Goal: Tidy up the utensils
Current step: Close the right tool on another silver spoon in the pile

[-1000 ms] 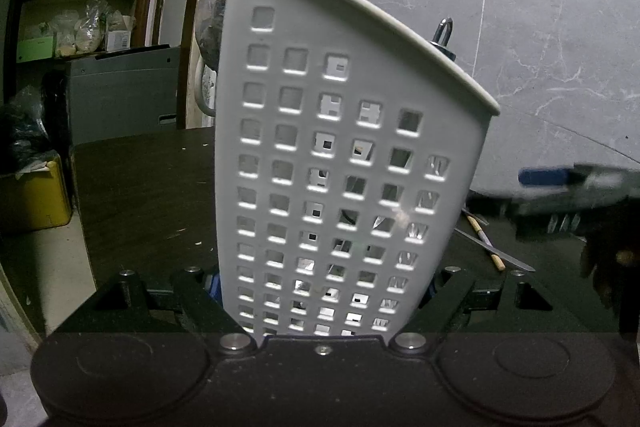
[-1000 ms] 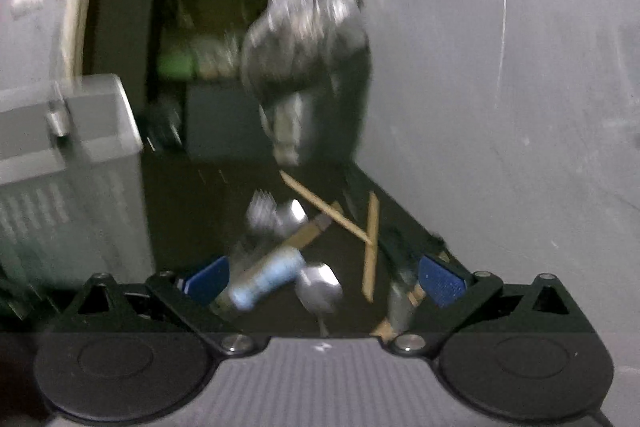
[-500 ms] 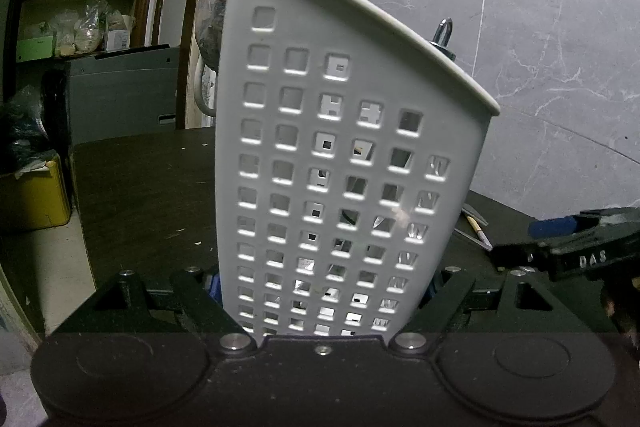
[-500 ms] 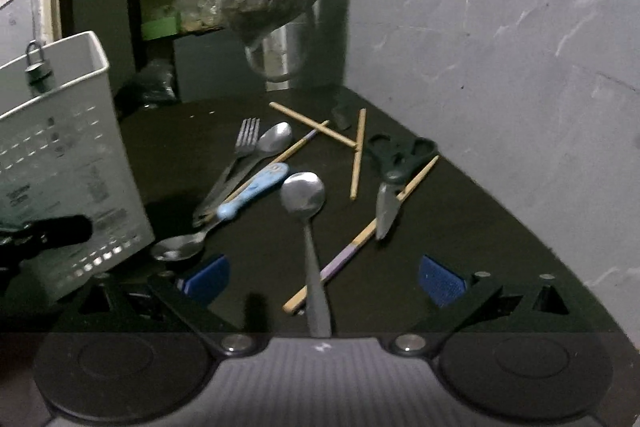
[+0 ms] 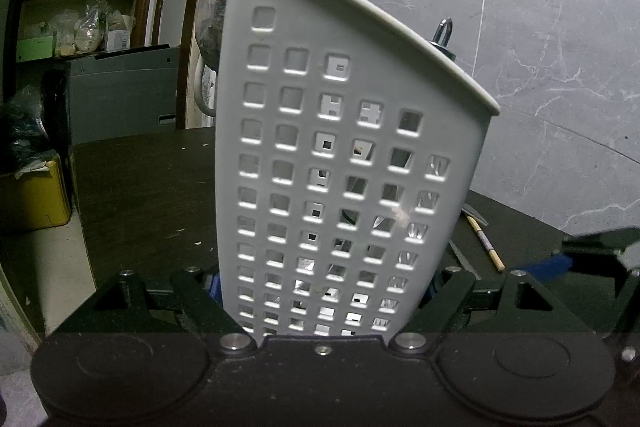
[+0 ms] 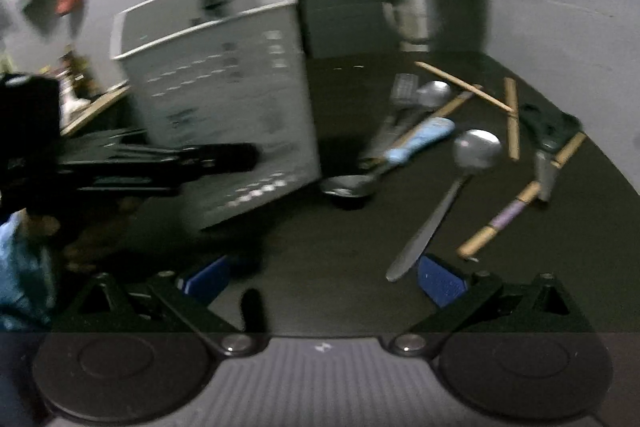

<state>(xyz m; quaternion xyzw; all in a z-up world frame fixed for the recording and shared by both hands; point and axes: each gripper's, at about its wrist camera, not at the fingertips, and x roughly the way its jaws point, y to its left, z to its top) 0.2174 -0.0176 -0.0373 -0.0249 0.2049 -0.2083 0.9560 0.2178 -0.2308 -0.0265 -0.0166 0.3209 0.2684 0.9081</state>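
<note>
**A:** so where's everything sitting right now?

**B:** The left gripper (image 5: 322, 291) has its fingers clamped on the white perforated caddy (image 5: 340, 155), one blue pad on each side of its base. The caddy stands on the dark worktop (image 5: 140, 195) and looks tilted in the left wrist view, though that could just be the fisheye. Something metal with a loop on top (image 5: 442, 35) pokes above its far rim.

**A:** and the right one?

**B:** The right gripper (image 6: 322, 279) has its fingers apart, nothing between them, just bare worktop. From its camera the caddy is far left, and the loose utensils are spread out on the right.

**A:** what's in the pile?

**B:** A long metal spoon (image 6: 448, 195) is nearest, handle end just beside the right blue pad. Left of it lies a spoon with a light blue handle (image 6: 420, 143), bowl toward the caddy. Farther back there's a fork (image 6: 400, 99) and another spoon (image 6: 434, 93) lying close together. Several wooden chopsticks (image 6: 512, 119) are scattered around, a couple crossing each other, and one nearer stick has a purple band (image 6: 508, 215). A dark-handled tool (image 6: 548, 131) lies at the right edge, too blurry to tell what it is.
</note>
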